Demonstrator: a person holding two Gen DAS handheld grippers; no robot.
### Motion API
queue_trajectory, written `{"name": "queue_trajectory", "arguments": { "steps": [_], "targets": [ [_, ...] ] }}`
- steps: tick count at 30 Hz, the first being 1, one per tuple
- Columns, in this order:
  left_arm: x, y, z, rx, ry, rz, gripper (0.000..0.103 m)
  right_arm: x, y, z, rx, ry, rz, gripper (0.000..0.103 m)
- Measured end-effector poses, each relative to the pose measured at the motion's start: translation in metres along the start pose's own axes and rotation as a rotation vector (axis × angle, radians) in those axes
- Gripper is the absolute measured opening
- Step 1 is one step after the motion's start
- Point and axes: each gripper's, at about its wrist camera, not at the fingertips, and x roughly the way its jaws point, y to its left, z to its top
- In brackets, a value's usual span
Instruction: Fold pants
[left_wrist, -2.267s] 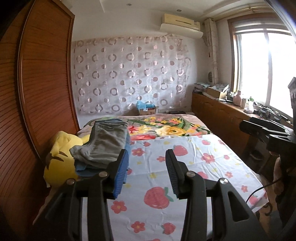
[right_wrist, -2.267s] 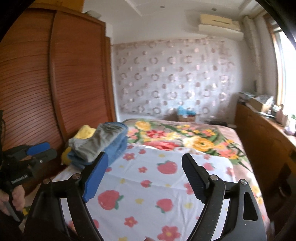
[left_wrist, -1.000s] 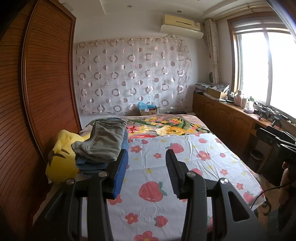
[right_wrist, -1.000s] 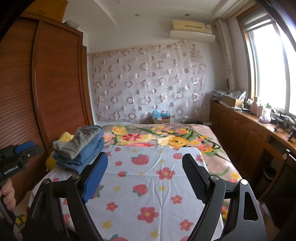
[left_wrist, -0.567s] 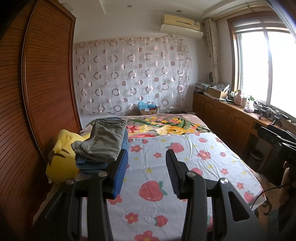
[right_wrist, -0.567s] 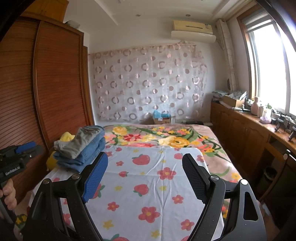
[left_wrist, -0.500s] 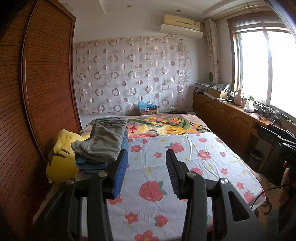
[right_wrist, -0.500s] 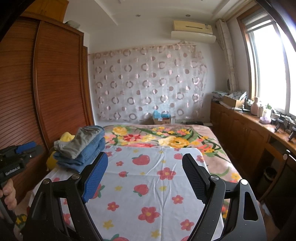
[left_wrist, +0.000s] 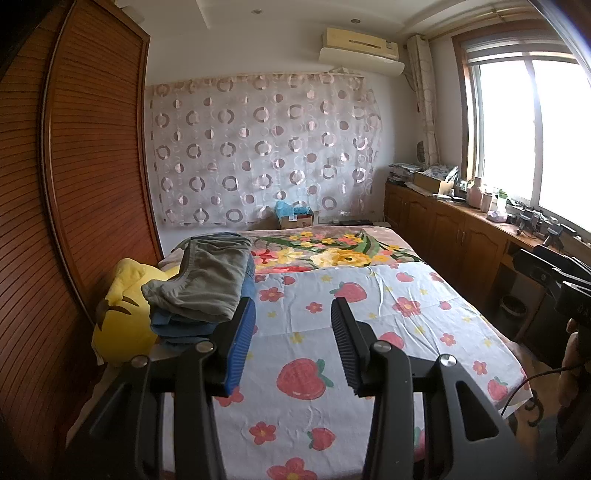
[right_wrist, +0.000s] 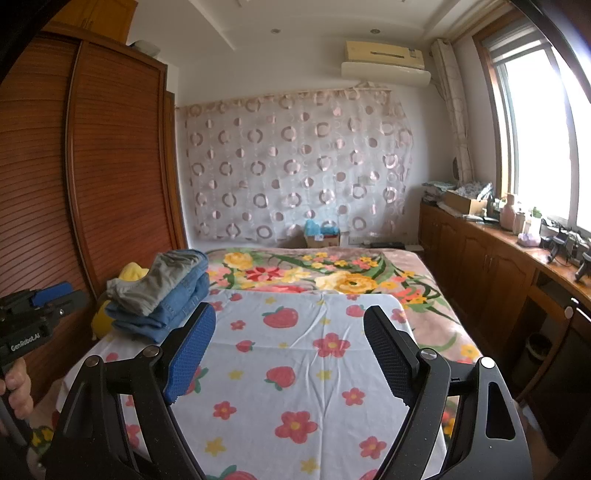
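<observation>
the left gripper (left_wrist: 293, 343) hangs above the near end of the bed, its two black fingers apart with only air between them; one finger carries a ribbed blue pad (left_wrist: 242, 347), the other a ridged black pad (left_wrist: 341, 345). the right gripper (right_wrist: 290, 352) is spread wider, likewise holding nothing, with a blue dimpled pad and a black cross-hatched pad on angular black plastic arms joined by silver rivets. the pants (left_wrist: 207, 278) lie folded in a soft stack at the left edge of the bed (left_wrist: 388, 251), well ahead of both grippers: a grey-green pair with a limp, rounded fold sits on top of thicker blue denim pairs (right_wrist: 177, 299) with visible seams. the stack leans against a plump yellow plush pillow (left_wrist: 118, 317) marked with dark strokes. a thin, creased white sheet (right_wrist: 295, 354) printed with strawberries and small red flowers covers the near part of the bed, and a fuzzy blanket (right_wrist: 332, 273) with large yellow and red blooms shows beyond it. a tall wardrobe (left_wrist: 92, 166) of reddish slatted wood runs along the left side, a sheer curtain (left_wrist: 258, 155) patterned with rings hangs on the far wall, and a boxy air conditioner (right_wrist: 384, 62) is mounted above it. low wooden cabinets (right_wrist: 491, 273) with arched panel doors stand under the bright window.
</observation>
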Motion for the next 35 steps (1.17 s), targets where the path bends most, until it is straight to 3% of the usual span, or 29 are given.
{"name": "queue_trajectory", "arguments": {
  "steps": [35],
  "targets": [
    [-0.0044,-0.0002,-0.0018,0.0,-0.007,-0.001,0.043,0.0003,0.0009,-0.0015,-0.001,-0.002,-0.001,0.084]
  ]
}}
